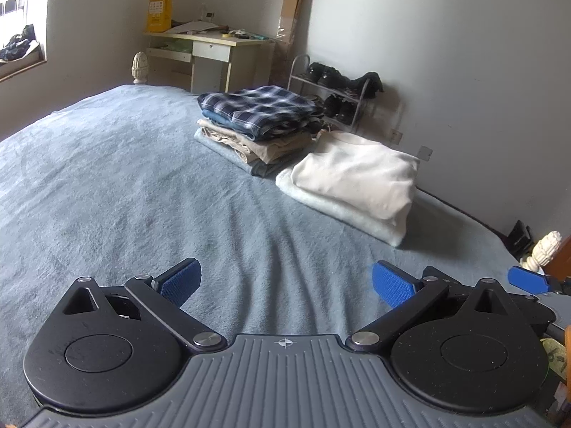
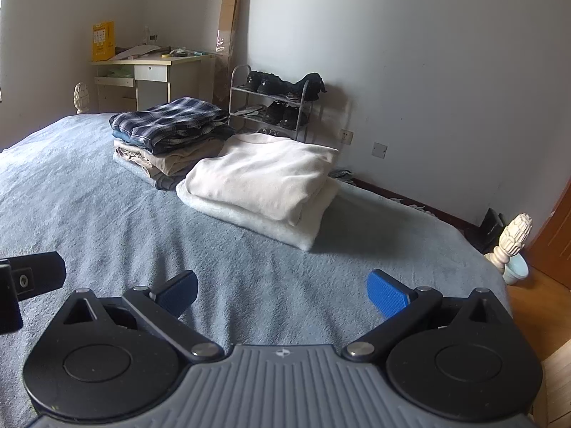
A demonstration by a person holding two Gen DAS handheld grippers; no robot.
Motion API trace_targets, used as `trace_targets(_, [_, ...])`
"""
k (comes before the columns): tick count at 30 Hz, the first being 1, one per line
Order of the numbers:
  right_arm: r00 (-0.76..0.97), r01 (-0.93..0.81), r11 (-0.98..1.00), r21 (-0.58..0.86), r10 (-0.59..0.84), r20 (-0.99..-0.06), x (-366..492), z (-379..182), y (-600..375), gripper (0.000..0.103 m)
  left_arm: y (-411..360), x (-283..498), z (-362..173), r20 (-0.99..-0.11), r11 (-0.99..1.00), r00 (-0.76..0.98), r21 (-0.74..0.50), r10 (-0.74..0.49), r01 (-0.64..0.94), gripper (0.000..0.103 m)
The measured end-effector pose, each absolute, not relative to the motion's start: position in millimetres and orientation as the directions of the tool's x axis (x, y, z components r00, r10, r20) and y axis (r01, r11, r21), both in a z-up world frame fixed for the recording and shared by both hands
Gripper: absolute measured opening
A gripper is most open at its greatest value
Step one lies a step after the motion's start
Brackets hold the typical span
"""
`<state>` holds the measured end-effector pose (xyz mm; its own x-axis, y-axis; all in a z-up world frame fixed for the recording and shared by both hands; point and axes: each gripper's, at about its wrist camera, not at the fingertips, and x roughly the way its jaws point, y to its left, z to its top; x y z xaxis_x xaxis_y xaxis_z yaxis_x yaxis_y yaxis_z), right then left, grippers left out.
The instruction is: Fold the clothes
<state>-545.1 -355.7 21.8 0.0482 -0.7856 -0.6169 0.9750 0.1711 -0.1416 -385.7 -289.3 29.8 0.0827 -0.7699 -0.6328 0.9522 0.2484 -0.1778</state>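
A folded cream garment (image 1: 357,174) (image 2: 264,174) lies on a folded white towel near the bed's right edge. Behind it stands a pile of folded clothes topped by a blue plaid shirt (image 1: 260,107) (image 2: 171,119). My left gripper (image 1: 285,281) hovers open over the blue-grey bedspread (image 1: 125,196), nothing between its blue pads. My right gripper (image 2: 282,290) is open too, just as bare, above the bedspread (image 2: 89,207). Both sit well short of the clothes. A pad of the right gripper (image 1: 528,280) shows at the left wrist view's right edge.
A shoe rack (image 1: 335,89) (image 2: 274,103) stands by the wall beyond the bed. A desk (image 1: 210,53) (image 2: 150,75) with a yellow box fills the far corner. Cream bedposts (image 2: 512,239) (image 1: 140,66) mark the corners. A wooden door (image 2: 553,239) is at right.
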Motion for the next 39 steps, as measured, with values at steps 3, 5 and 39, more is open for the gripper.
trace_targets(3, [0.049,0.975,0.171,-0.142,-0.789,-0.612,-546,23,-355,0.103,-285,-390,33,-0.604,0.232,0.091,-0.16,-0.792,0.959,0.103])
trace_targets(5, [0.048,0.975,0.169,-0.143,-0.792,-0.609,-547,24,-354,0.103,-284,-394,35,-0.588,0.226,0.102,-0.141,-0.802,0.964,0.103])
trace_targets(39, [0.064,0.981,0.16,-0.111,-0.806,-0.589,-557,30,-347,0.103,-281,-399,41,-0.601,0.232,0.126,-0.102,-0.789,0.967,0.103])
